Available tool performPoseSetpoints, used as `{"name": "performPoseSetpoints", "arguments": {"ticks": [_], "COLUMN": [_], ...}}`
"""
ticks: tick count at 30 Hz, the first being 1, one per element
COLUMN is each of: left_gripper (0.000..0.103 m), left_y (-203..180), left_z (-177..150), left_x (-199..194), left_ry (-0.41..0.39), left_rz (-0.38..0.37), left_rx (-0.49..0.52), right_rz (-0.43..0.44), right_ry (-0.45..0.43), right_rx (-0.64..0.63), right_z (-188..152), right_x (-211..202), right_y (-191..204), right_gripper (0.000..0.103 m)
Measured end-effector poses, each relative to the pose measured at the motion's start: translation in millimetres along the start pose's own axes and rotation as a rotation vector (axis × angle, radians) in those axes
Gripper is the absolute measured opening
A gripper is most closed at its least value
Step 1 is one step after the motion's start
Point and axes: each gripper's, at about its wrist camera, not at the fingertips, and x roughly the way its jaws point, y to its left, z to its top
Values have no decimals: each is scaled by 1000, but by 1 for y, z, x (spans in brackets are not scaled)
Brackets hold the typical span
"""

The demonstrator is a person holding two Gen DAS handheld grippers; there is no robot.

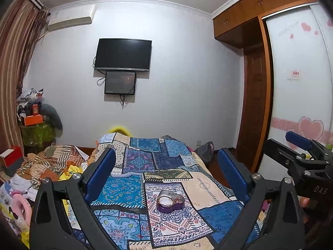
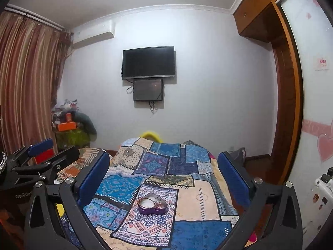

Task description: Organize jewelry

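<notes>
A purple heart-shaped dish (image 1: 170, 201) (image 2: 152, 204) lies on the patchwork bedspread (image 1: 133, 187) (image 2: 199, 200). It has a white inside, with a gold bangle and some small beaded pieces in it. My left gripper (image 1: 166, 154) is open, its blue pads wide apart on either side of the dish and short of it. My right gripper (image 2: 163, 156) is open the same way, with nothing between its fingers. Each gripper shows at the edge of the other's view: a right blue pad (image 1: 297, 140) and a left blue pad (image 2: 40, 145).
Crumpled clothes and bedding (image 1: 52, 166) are heaped left of the patchwork cloth, with a red box (image 1: 12, 156) beside them. A wardrobe with a heart-patterned sliding door (image 1: 297, 95) stands to the right. A television (image 1: 122, 55) hangs on the far wall, and curtains (image 2: 27, 87) hang at the left.
</notes>
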Motion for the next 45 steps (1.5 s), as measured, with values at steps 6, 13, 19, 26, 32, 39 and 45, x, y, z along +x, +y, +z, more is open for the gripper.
{"name": "performPoseSetpoints", "arguments": {"ticks": [6, 13, 19, 26, 32, 39, 45], "left_gripper": [100, 101, 101, 101, 101, 101, 101], "left_y": [-1, -1, 3, 5, 4, 4, 2], "left_z": [-3, -5, -6, -8, -9, -9, -8], "left_x": [2, 7, 11, 14, 15, 13, 12], "left_ry": [10, 28, 45, 56, 62, 64, 63], "left_rz": [8, 26, 29, 36, 33, 29, 28], "left_rx": [1, -3, -14, -20, -23, -17, -11], "right_rz": [-1, 12, 12, 11, 9, 1, -1], "right_ry": [17, 41, 59, 68, 69, 66, 74], "right_rx": [5, 17, 21, 27, 28, 35, 48], "right_z": [-5, -6, -7, -6, -6, -6, -7], "right_x": [1, 3, 4, 5, 5, 4, 4], "right_y": [-3, -5, -6, -9, -9, -12, -15], "right_gripper": [103, 103, 103, 103, 103, 103, 103]}}
